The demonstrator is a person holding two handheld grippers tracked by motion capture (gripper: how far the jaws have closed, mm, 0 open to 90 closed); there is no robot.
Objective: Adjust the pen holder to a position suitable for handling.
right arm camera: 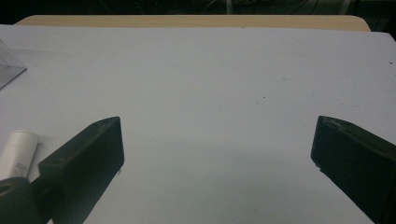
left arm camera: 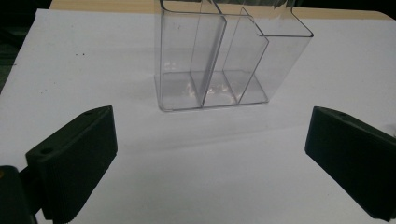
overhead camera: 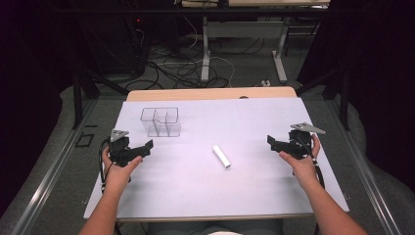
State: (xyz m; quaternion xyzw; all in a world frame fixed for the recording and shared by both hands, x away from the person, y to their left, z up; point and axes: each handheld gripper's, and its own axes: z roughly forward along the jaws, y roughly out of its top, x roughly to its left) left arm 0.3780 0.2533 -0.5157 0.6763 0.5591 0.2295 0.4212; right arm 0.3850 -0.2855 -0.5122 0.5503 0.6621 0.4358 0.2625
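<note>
A clear plastic organizer [overhead camera: 160, 122] with three compartments stands upright on the white table top [overhead camera: 244, 186], at the back left. A white tube [overhead camera: 221, 156] lies flat near the table's middle. My left gripper [overhead camera: 143, 147] hovers low at the left, just in front of the organizer [left arm camera: 224, 60], jaws wide apart with nothing between them [left arm camera: 210, 126]. At the right side my right gripper [overhead camera: 273, 142] points toward the middle, open and empty [right arm camera: 217, 128]. The tube [right arm camera: 18, 151] lies just outside its left jaw, and a corner of the organizer [right arm camera: 9, 70] shows farther off.
A wooden strip [overhead camera: 210, 94] runs along the table's far edge. Beyond it, on the floor, stand desk legs [overhead camera: 205, 54] among tangled cables [overhead camera: 181, 68]. Dark frame posts [overhead camera: 77, 98] flank the table on both sides.
</note>
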